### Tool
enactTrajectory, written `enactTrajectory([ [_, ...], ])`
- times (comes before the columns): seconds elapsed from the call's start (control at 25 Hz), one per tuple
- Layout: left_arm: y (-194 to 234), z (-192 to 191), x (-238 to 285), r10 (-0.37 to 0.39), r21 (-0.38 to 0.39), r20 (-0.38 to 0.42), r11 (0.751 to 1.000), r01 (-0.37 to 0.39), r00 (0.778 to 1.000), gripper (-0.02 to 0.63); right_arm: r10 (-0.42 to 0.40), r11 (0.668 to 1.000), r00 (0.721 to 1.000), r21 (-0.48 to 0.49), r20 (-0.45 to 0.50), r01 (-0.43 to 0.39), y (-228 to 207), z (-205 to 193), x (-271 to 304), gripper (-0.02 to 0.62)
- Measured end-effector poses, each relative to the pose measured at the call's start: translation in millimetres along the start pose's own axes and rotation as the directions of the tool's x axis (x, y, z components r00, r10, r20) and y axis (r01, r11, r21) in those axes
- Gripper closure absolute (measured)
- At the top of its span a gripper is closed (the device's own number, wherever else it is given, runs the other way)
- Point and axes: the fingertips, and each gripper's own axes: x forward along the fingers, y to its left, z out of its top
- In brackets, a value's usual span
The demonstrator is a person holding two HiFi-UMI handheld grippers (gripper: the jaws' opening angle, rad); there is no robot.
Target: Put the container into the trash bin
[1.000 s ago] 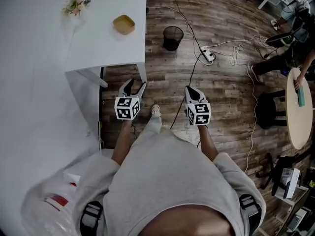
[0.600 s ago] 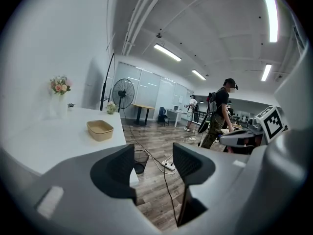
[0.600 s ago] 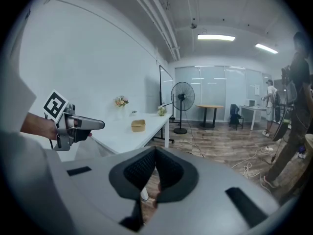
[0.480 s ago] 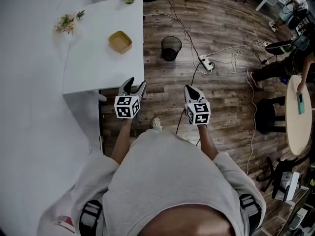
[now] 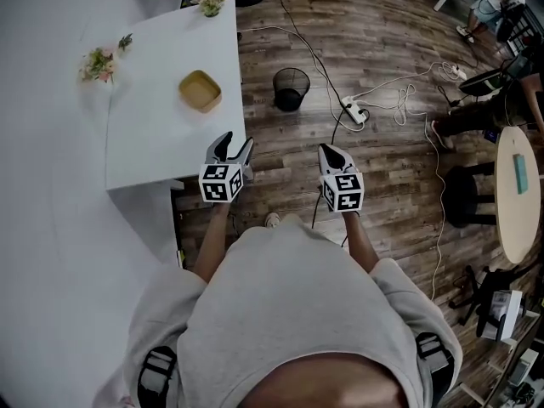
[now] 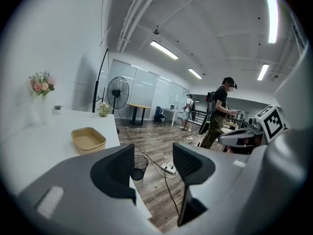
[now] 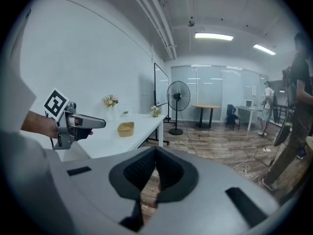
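Tan container is seen on the white table, near its right edge. One container and one trash bin are counted, the bin on open wood floor just past that edge. Left gripper fingers are held apart, empty; right gripper fingers are pressed together.

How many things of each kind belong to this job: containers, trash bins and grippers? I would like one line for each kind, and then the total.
Tan container: 1
Black trash bin: 1
Grippers: 2, the left gripper and the right gripper
Total: 4
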Motion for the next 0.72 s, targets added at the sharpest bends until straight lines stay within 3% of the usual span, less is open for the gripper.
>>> enactTrajectory([
  [0.72,4.1,4.2,47.6,-0.036,0.01,-0.044,0.999,0.037,0.998,0.354,-0.017,0.999,0.999,0.048,-0.042,0.019,-23.9,-13.2,29.3,0.581],
])
